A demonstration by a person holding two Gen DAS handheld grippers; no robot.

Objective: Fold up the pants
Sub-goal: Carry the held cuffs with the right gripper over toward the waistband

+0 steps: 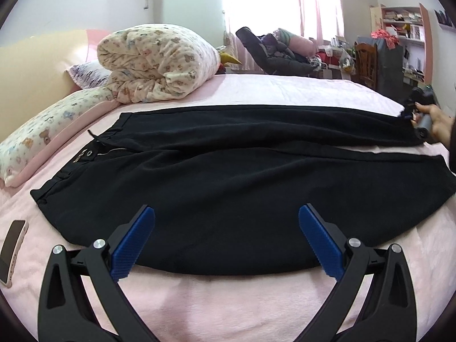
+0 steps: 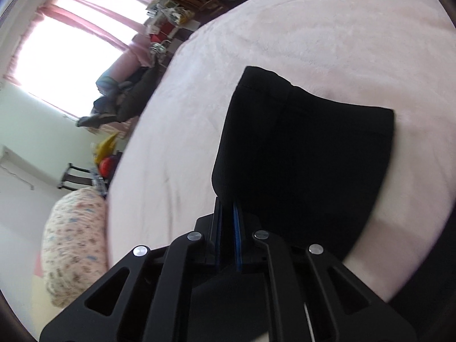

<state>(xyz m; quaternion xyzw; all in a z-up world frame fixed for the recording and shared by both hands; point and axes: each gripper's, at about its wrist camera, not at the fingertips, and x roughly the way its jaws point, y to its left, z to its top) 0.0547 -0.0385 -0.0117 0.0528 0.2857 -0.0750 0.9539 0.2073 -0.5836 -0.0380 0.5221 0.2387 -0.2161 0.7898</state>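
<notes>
From your left wrist camera, the black pants (image 1: 228,176) lie spread flat across the pink bed (image 1: 228,299), waistband to the left, legs running right. Your left gripper (image 1: 226,239) hangs over the near edge of the near leg with its jaws wide and nothing between them, the blue pads (image 1: 132,245) clear of the cloth. At the far right your right hand (image 1: 436,122) is at the far leg's cuff. From your right wrist camera, the right gripper (image 2: 228,228) is clamped narrow on that cuff of the pants (image 2: 307,154). You seem to be starting the first fold; next, grip with the left and carry one leg over the other.
</notes>
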